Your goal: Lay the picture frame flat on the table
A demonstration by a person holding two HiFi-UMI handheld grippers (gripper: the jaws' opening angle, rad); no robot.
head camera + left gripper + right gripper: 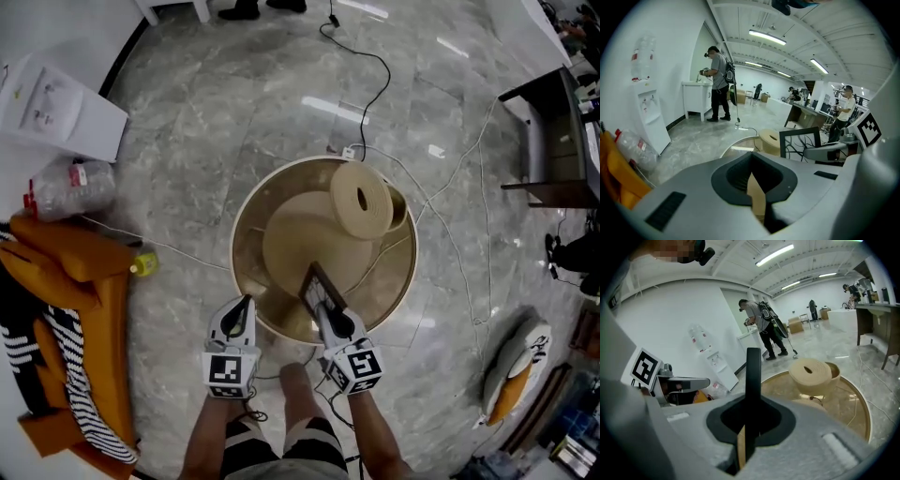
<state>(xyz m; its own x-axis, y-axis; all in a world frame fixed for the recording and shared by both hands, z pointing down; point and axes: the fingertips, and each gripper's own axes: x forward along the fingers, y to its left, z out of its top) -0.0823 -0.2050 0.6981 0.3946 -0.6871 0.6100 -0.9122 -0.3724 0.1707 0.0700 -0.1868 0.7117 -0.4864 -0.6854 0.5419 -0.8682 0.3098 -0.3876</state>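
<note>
The picture frame (317, 281), black-rimmed, stands on edge over the near rim of the round glass table (246, 202). My right gripper (325, 309) is shut on its lower part. In the right gripper view the frame (752, 376) shows edge-on as a black upright bar pinched in the right gripper (746, 427). The left gripper view shows the frame's (799, 143) white picture with dark branch lines. My left gripper (244, 305) hovers at the table's near edge, left of the frame, apart from it. The left gripper (757, 187) has its jaws together with nothing in them.
A thick beige roll (362, 200) sits at the far side of the table. A white cable (450, 206) trails over the marble floor to the right. An orange chair with striped cloth (80, 281) stands left, a white dispenser (56, 108) behind it, a dark desk (553, 141) far right.
</note>
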